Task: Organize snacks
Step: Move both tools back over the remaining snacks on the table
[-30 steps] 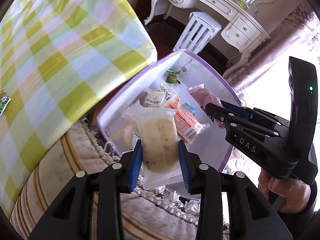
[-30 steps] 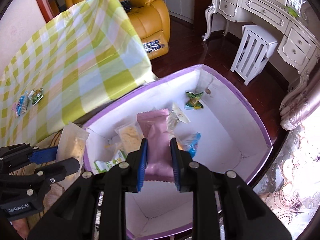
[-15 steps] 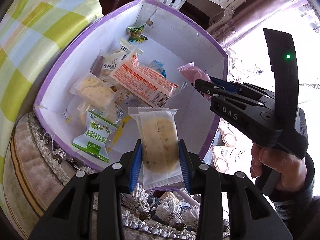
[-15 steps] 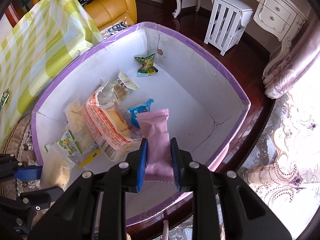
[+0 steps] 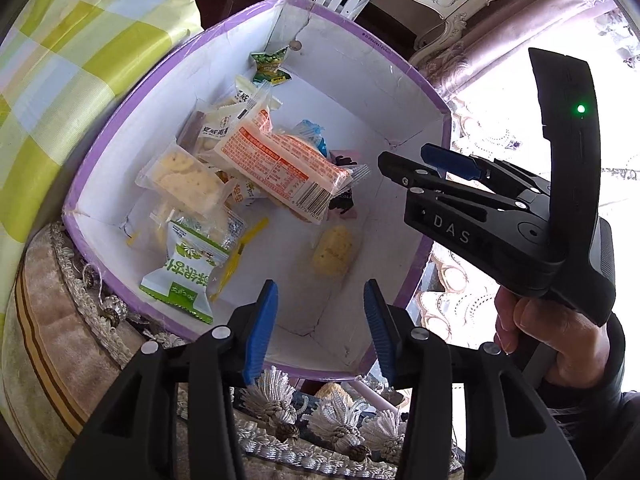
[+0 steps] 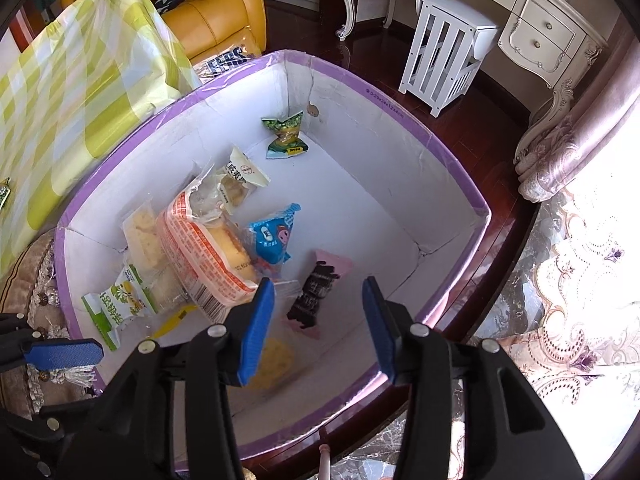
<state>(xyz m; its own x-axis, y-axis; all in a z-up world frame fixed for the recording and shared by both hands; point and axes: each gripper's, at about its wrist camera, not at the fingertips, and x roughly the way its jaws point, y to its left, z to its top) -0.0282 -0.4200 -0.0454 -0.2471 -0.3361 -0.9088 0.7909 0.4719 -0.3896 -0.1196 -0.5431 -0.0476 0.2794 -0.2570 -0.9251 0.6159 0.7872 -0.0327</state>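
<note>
We had the snacks where they belonged: the box (image 6: pixel 400 128), filling the middle of both views, held the pile along its left side. The pink pack (image 6: pixel 320 288) lay at lower centre of the right-wrist view, and the pale cake pack (image 5: pixel 334 250) lay just above our left gripper (image 5: pixel 320 320) in the left-wrist view. Both grippers were opening with nothing between their jaws; the right gripper (image 6: pixel 318 320) hung over the pink pack, clear of it.

To finish this release well, we judged it best to let the jaws spread fully and lift straight up, so no wrapper caught on a pad or was dragged over the purple rim.

We counted in the box: one pink pack, one pale cake pack, one long orange-printed pack (image 6: pixel 204 252), one blue pack (image 6: pixel 272 236), one green candy (image 6: pixel 286 134) in the far corner, one green-and-white pack (image 6: pixel 116 304), and at least three clear cracker packs, the pile hiding any more. On the checked surface (image 6: pixel 60 100) at upper left, one small item showed at the frame's edge.
</note>
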